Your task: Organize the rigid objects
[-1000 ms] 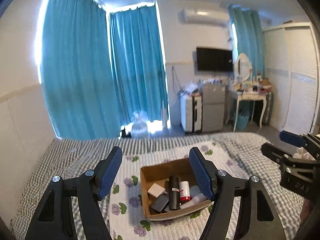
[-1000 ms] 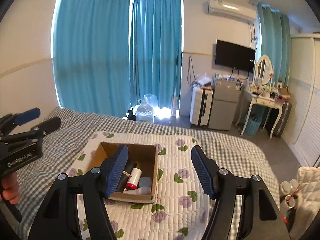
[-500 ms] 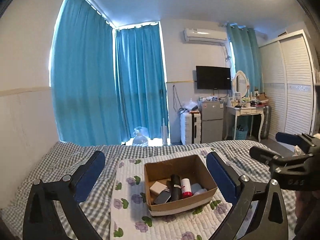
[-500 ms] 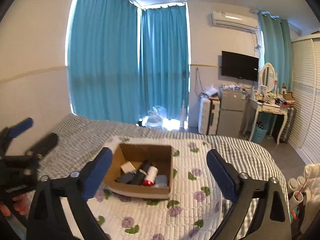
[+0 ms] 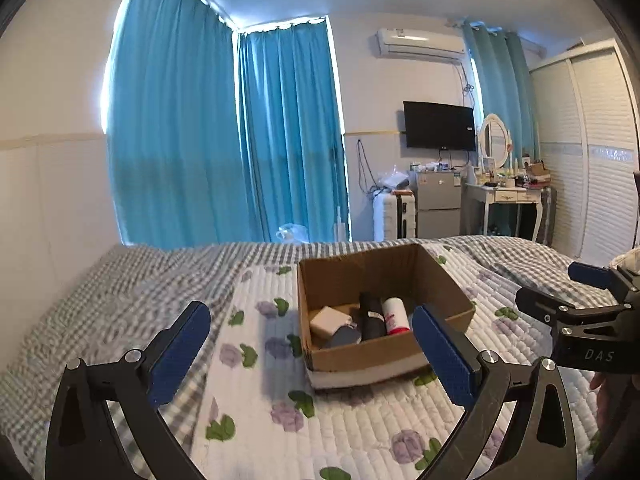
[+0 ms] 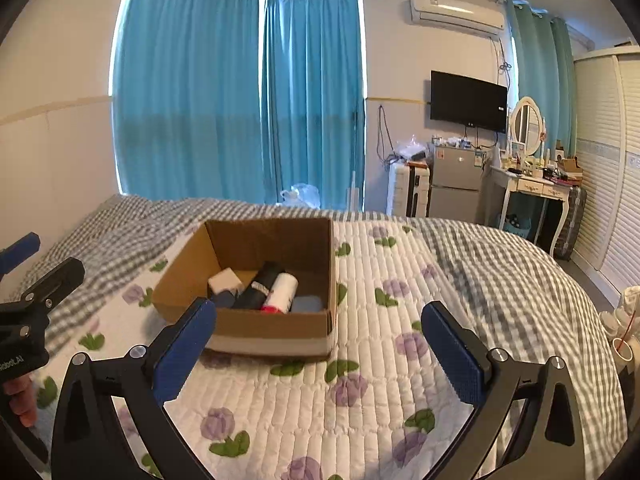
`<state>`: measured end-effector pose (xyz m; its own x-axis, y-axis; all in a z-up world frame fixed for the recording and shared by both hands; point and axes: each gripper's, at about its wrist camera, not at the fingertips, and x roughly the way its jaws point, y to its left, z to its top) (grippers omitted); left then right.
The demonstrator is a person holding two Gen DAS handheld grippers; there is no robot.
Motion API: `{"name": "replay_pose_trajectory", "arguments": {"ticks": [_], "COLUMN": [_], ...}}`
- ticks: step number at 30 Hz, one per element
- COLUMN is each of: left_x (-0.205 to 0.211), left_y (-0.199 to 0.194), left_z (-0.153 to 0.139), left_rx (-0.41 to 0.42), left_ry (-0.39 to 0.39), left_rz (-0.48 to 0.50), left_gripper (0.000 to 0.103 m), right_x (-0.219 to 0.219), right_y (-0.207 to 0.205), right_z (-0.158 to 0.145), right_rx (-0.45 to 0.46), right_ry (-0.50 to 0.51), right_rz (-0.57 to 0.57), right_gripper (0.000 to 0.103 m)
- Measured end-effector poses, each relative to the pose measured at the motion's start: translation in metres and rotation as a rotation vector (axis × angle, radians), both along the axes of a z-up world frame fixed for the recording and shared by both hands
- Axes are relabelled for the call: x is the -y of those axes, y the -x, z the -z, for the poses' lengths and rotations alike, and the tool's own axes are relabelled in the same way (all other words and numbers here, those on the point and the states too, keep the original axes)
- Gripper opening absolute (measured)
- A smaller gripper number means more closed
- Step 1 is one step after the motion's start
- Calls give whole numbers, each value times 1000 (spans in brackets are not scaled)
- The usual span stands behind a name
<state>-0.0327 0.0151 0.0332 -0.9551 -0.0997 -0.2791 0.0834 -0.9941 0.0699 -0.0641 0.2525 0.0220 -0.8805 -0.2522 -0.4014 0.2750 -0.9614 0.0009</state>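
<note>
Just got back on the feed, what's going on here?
Both claws, left claw and right claw, hang open and empty above the floral quilt. The cardboard box sits on the quilt ahead, holding a black cylinder, a red-and-white bottle and a small white box. Nothing is gripped.

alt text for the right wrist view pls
The open, empty right tool hovers over a floral quilt, facing a cardboard box holding a black cylinder, a white bottle and small items.
</note>
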Motion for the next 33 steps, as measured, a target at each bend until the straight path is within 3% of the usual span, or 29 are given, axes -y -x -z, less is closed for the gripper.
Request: {"name": "replay_pose_trajectory", "arguments": {"ticks": [3,33], "left_x": [5,5], "left_y": [-1,4], "left_z": [4,15], "left_rx": [9,60], "left_ry": [-44,-57], "left_rz": [9,6], "left_gripper": [103,103], "right_x": [0,9], "right_y": [0,0], "right_z": [6,20], "right_rx": [6,21], "right_ry": [-3,-32], "right_rz": [1,9], "right_gripper": [103,103]}}
